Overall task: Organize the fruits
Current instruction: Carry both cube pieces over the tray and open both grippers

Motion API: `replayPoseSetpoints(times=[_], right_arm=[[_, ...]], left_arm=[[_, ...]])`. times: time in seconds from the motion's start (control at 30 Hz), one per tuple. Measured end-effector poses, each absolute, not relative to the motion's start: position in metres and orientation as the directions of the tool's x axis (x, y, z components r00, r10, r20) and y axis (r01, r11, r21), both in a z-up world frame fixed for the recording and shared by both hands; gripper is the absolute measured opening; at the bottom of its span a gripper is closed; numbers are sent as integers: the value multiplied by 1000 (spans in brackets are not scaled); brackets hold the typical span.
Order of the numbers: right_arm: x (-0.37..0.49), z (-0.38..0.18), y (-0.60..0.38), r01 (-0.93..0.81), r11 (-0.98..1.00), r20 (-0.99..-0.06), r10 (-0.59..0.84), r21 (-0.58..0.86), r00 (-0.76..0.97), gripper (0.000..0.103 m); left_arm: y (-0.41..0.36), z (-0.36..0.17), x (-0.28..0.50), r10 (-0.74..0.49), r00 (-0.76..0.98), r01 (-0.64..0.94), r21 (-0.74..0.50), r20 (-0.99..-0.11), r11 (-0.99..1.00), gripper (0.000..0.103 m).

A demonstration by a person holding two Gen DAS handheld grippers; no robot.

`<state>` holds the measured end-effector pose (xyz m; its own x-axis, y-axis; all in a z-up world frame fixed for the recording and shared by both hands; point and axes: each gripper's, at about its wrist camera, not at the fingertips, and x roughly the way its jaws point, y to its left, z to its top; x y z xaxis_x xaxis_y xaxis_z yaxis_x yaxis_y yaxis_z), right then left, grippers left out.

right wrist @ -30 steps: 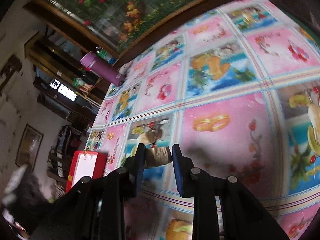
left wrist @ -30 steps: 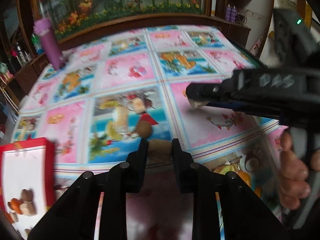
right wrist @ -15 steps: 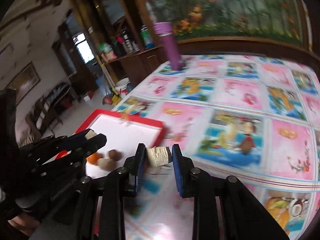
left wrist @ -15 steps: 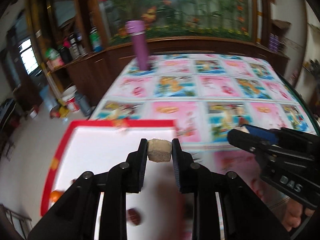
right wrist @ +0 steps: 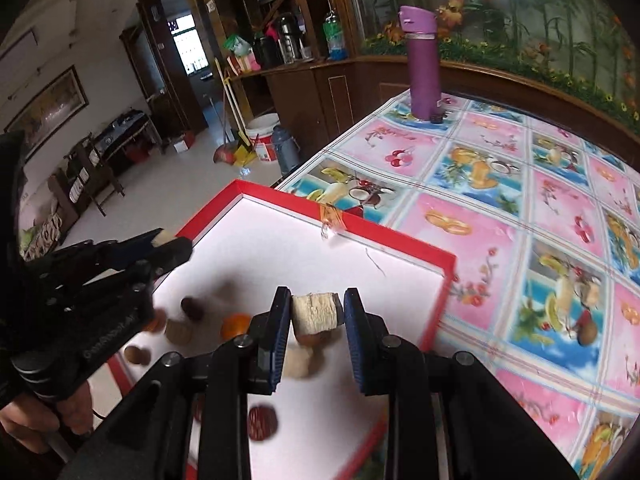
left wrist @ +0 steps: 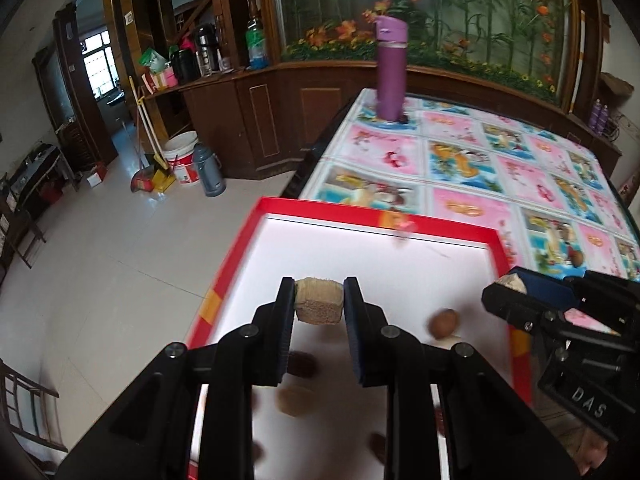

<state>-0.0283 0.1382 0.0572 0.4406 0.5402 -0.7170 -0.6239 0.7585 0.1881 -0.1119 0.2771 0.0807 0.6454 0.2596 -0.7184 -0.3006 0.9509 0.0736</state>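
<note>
Both grippers hover over the red-rimmed tray (left wrist: 440, 236), apparently so each load can drop among the fruits there. The left gripper (left wrist: 319, 308) clamps a tan chunk (left wrist: 319, 307); the right gripper (right wrist: 317, 316) pinches a pale chunk (right wrist: 316, 313) above the tray's near side.

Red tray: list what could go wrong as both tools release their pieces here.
1. The red tray overhangs the table edge; added weight could tip it.
2. The left tool and right tool hold their tan chunks above round fruits like the orange one; dropped pieces may bounce or scatter them.
</note>
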Motion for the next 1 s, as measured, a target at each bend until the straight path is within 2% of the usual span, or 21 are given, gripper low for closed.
replayPoseSetpoints(times=[0.27,0.5,0.8,1.0], right_arm=[[-6,46,172,-620,761,-751,520,191,407,26],[15,23,181,-559,802,-815,460,211,352,26],[22,13,179,-535,809,-841,452,245,298,27],[19,21,165,-533,774,-792,543,343,280,32]], left_arm=[[300,69,-93,262,613,-306,82,-746,949,26],[309,53,-71,272,551,-319,103,-789,942,26],[312,29,-50,262,458,-305,126,-850,944,27],[310,28,-50,272,446,-321,132,-853,938,28]])
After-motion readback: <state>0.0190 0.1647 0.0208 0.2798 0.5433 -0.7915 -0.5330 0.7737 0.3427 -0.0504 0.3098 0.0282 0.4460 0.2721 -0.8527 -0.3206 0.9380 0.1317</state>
